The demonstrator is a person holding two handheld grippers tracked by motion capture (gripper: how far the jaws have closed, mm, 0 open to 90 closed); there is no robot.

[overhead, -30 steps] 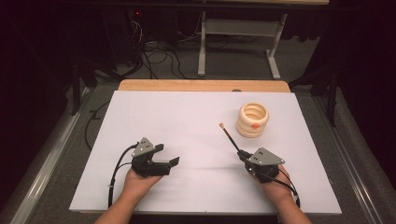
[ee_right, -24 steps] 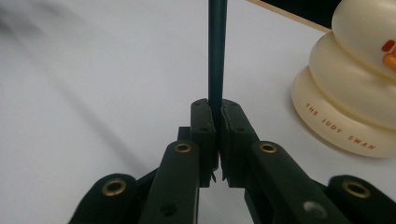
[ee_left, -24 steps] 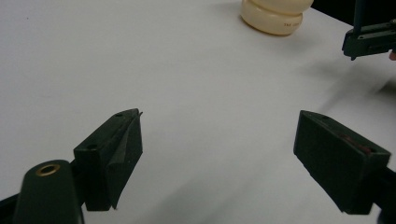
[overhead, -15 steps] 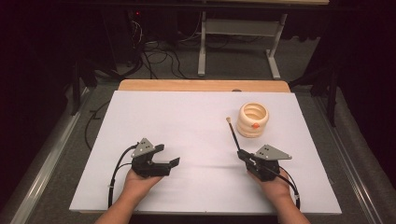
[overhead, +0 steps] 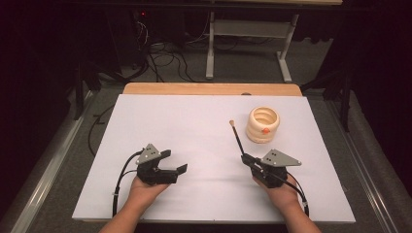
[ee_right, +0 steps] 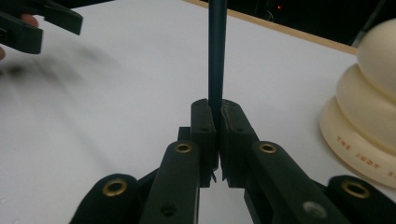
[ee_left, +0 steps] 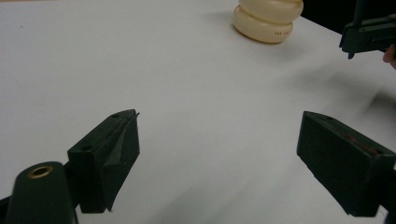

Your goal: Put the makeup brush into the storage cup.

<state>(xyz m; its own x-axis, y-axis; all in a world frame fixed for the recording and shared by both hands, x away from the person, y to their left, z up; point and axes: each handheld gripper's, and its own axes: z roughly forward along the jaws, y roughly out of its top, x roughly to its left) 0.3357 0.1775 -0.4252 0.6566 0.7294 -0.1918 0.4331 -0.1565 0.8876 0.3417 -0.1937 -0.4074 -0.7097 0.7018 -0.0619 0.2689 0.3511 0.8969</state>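
Observation:
My right gripper (overhead: 246,158) is shut on the dark handle of a thin brush (overhead: 237,138). The brush slants up and away, with its pale tip left of a cream ribbed cup (overhead: 263,124) that carries an orange spot. In the right gripper view the jaws (ee_right: 216,105) pinch the handle (ee_right: 217,51), and the cup (ee_right: 369,107) stands close at the right. My left gripper (overhead: 174,161) rests at the near left of the white table (overhead: 194,121), open. Its jaws (ee_left: 219,116) stand wide apart with nothing between them.
A wooden strip (overhead: 209,89) runs along the table's far edge. Beyond it are dark floor, cables and a metal frame's legs (overhead: 210,53). The left gripper view shows the cup (ee_left: 268,18) far off and the other gripper (ee_left: 369,35) at the upper right.
The right gripper has shifted slightly to the right with the brush, whose tip has swung a little farther away. The left gripper has stayed put.

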